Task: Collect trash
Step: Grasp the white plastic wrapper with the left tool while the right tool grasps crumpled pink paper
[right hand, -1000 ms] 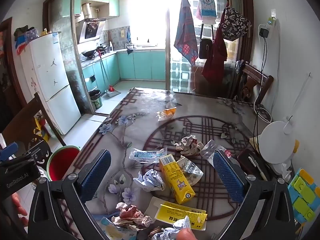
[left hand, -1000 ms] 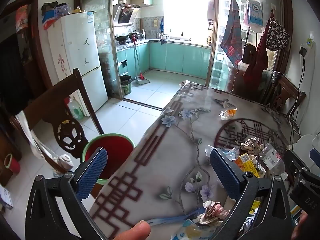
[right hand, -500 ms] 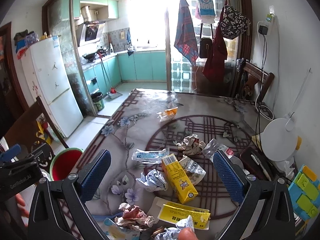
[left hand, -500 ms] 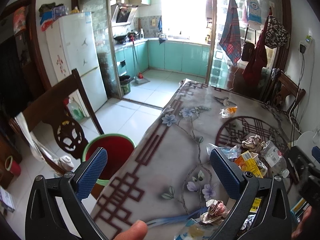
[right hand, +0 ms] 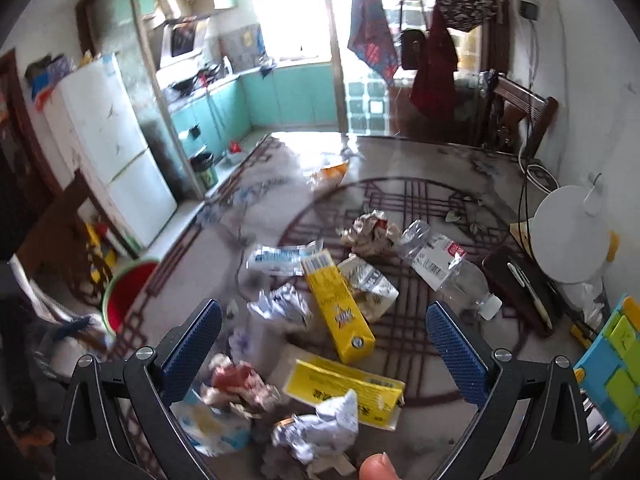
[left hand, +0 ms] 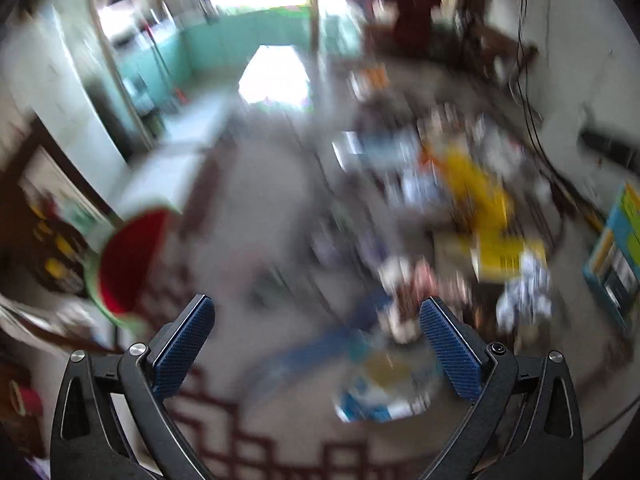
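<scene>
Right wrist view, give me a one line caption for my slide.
Open right gripper hovers over a patterned table littered with yellow cartons, crumpled paper and a crushed plastic bottle.

This is a lived-in home, a dining area opening onto a kitchen. At upper left of the right wrist view stand a white fridge (right hand: 116, 160), turquoise cabinets (right hand: 288, 96) and a range hood (right hand: 182, 40). Clothes and bags (right hand: 436, 64) hang by the doorway at upper right, beside a dark wooden chair (right hand: 520, 112) at the patterned table (right hand: 420, 168).
</scene>
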### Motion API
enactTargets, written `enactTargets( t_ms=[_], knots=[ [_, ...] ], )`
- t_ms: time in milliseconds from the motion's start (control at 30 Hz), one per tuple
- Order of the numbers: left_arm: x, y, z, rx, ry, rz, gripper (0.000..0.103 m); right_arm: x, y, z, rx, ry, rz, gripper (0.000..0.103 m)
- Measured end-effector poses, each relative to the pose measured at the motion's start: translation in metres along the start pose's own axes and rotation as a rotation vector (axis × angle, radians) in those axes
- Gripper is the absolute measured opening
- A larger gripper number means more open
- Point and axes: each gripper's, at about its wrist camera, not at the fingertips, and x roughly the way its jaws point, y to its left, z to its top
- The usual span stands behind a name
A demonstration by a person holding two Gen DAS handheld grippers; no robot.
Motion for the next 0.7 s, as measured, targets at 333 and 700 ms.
enactTargets(
  t_ms=[333, 700],
  knots=[
    [0.051, 0.009, -0.037, -0.077, 0.229, -0.173, 0.034, 0.023, 0.025, -0.005, -0.096, -0.004, 0.134, 0.103],
    [0.003, 0.032, -0.028, -0.104, 0.067, -0.158, 0.001, 0.070, 0.097, -0.021, -0.295, 0.124, 0.244, 0.102]
  ],
)
